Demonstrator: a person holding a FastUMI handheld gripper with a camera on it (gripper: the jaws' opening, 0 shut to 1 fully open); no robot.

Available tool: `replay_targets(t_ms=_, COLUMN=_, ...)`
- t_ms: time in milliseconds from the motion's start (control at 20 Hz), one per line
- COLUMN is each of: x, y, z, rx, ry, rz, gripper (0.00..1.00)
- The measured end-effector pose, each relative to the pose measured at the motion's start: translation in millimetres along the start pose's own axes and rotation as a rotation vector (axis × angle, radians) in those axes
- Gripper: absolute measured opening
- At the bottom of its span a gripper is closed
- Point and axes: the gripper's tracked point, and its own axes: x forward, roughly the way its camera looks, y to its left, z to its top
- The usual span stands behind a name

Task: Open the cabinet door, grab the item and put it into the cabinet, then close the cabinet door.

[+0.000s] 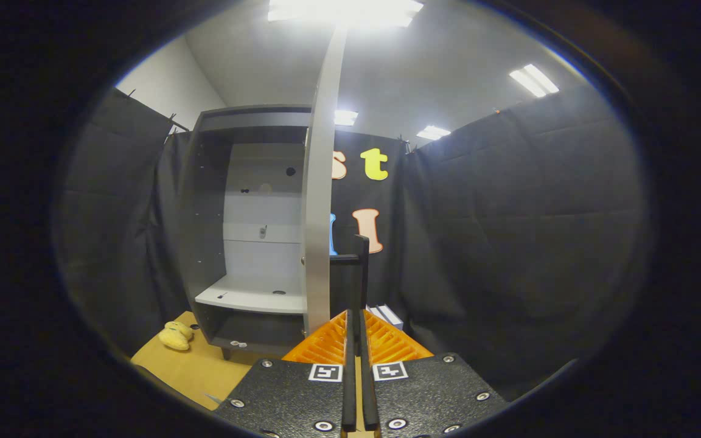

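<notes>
The tool (pixel 357 316) is clenched on the dark handle (pixel 359 258) of the cabinet door (pixel 320 201), which stands open edge-on, while the yellow soft toy (pixel 176 336) (small, lumpy) lies on the worktop (pixel 198 365) beside the cabinet (pixel 247 225).

cabinet (pixel 247 231) standing on the worktop (pixel 192 365), its door (pixel 318 213) swung open on the right, toy (pixel 175 335) on the worktop left of the cabinet's foot, claw (pixel 356 319) pinched together right by the door handle (pixel 359 267)
</notes>
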Motion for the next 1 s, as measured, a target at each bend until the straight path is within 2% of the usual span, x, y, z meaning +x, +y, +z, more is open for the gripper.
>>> replay_targets(t_ms=150, x=-6, y=10, z=-5, rx=0.027, ry=0.003, rz=0.009, gripper=0.07)
replay_targets(t_ms=250, x=-9, y=2, z=5, rx=-0.009, ry=-0.055, rz=-0.049, gripper=0.16)
replay_targets(t_ms=300, x=-10, y=1, z=13, rx=-0.028, ry=-0.099, rz=-0.077, gripper=0.16)
replay_targets(t_ms=350, x=-15, y=11, z=19, rx=-0.024, ry=-0.139, rz=-0.057, gripper=0.21)
replay_targets(t_ms=400, x=-21, y=24, z=23, rx=-0.017, ry=-0.163, rz=-0.036, gripper=0.29)
replay_targets(t_ms=550, x=-33, y=53, z=15, rx=-0.015, ry=-0.194, rz=-0.018, gripper=0.89)
replay_targets(t_ms=650, x=-38, y=80, z=4, rx=0.003, ry=-0.188, rz=0.019, gripper=0.93)
replay_targets(t_ms=1000, x=-37, y=165, z=-46, rx=0.153, ry=-0.108, rz=0.147, gripper=0.93)
